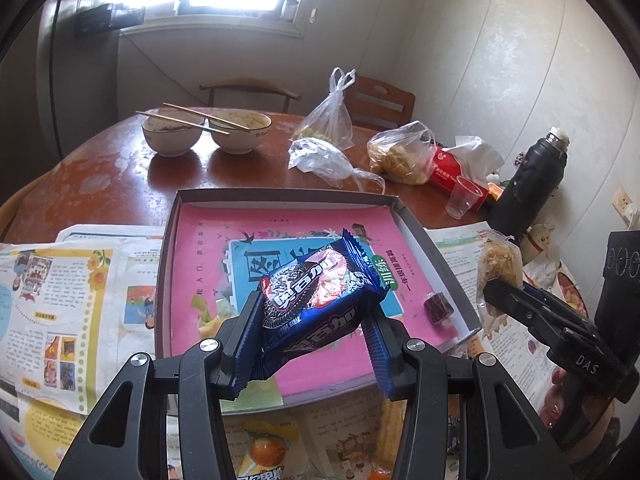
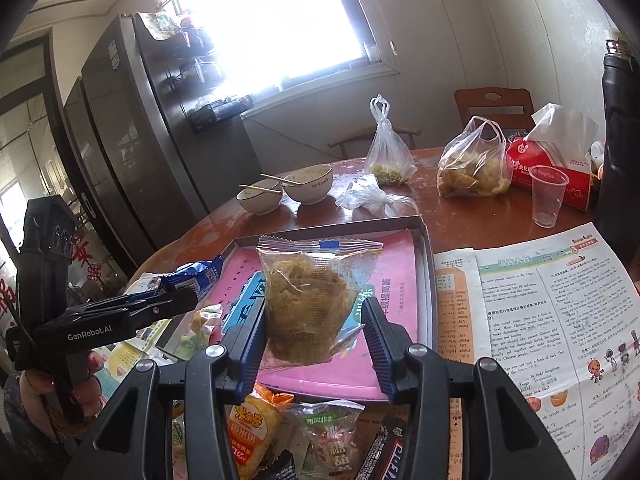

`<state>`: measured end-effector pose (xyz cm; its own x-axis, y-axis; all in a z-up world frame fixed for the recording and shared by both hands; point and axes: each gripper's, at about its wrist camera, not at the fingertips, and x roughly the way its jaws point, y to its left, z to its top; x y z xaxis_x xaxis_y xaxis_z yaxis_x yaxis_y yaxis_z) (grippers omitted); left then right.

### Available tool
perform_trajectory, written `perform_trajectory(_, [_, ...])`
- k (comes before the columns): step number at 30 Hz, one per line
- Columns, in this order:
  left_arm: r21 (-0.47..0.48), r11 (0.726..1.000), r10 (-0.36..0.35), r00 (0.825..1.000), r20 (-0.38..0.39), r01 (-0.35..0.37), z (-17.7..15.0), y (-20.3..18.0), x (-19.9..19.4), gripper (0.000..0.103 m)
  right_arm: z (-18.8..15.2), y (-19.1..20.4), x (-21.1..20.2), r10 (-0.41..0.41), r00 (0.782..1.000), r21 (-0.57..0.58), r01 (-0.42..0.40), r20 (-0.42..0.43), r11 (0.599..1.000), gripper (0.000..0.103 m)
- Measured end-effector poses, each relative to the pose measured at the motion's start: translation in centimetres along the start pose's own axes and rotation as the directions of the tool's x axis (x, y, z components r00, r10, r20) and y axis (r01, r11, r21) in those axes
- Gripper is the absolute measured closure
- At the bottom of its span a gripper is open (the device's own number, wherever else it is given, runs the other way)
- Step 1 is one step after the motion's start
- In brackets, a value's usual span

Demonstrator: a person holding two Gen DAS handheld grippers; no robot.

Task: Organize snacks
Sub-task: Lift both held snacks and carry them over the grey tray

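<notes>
My left gripper (image 1: 312,320) is shut on a blue cookie packet (image 1: 316,296) and holds it above the shallow grey box (image 1: 432,256), whose bottom is lined with a pink book. In the right wrist view the right gripper (image 2: 316,320) is shut on a clear bag of brownish flossy snack (image 2: 312,300), also over the box (image 2: 428,276). Each gripper shows in the other's view: the right gripper (image 1: 496,296) with its bag (image 1: 500,264) at the box's right edge, the left gripper (image 2: 188,300) with the blue packet (image 2: 200,276) at its left. A small dark red candy (image 1: 438,306) lies in the box.
Loose snack packs (image 2: 320,432) lie on newspaper (image 2: 540,320) near me. Farther back on the round wooden table (image 1: 120,176) stand two bowls with chopsticks (image 1: 204,132), plastic bags (image 1: 400,152), a red tissue pack (image 2: 552,168), a clear cup (image 2: 548,196) and a black flask (image 1: 528,184).
</notes>
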<state>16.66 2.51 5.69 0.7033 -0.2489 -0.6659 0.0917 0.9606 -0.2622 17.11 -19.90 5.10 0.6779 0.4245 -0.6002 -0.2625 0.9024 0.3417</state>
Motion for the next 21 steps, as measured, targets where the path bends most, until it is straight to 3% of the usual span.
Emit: perform_trajectory(21, [0.029,0.997,-0.062,0.994,-0.087,0.065,0.9,0.2,1.9,0.053,1.6,1.0,2.6,-0.087,0.994,0.046,0.09,-0.07,0.995,0.056])
